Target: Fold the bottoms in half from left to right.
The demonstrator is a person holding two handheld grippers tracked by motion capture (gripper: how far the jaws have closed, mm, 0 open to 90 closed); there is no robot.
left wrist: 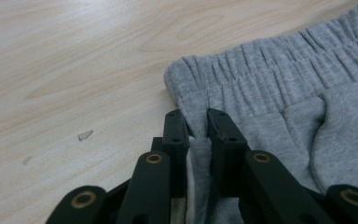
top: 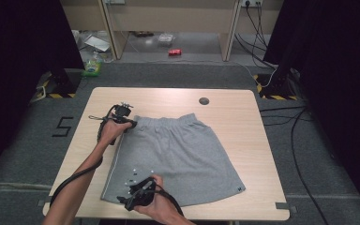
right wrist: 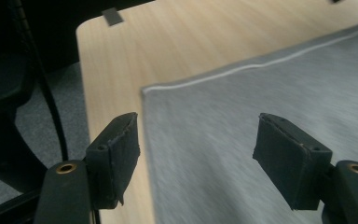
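Grey shorts lie flat on the wooden table, elastic waistband at the far side and hem toward me. My left gripper is at the far left corner of the waistband. In the left gripper view the left gripper is shut on a fold of the shorts just below the waistband corner. My right gripper hovers at the near left hem corner. In the right gripper view the right gripper stands wide open over the shorts, with nothing between its jaws.
A round dark grommet sits in the table's far side. On the floor beyond lie a red can and a green bottle. Cables run along the right. The table's near left edge is close to my right gripper.
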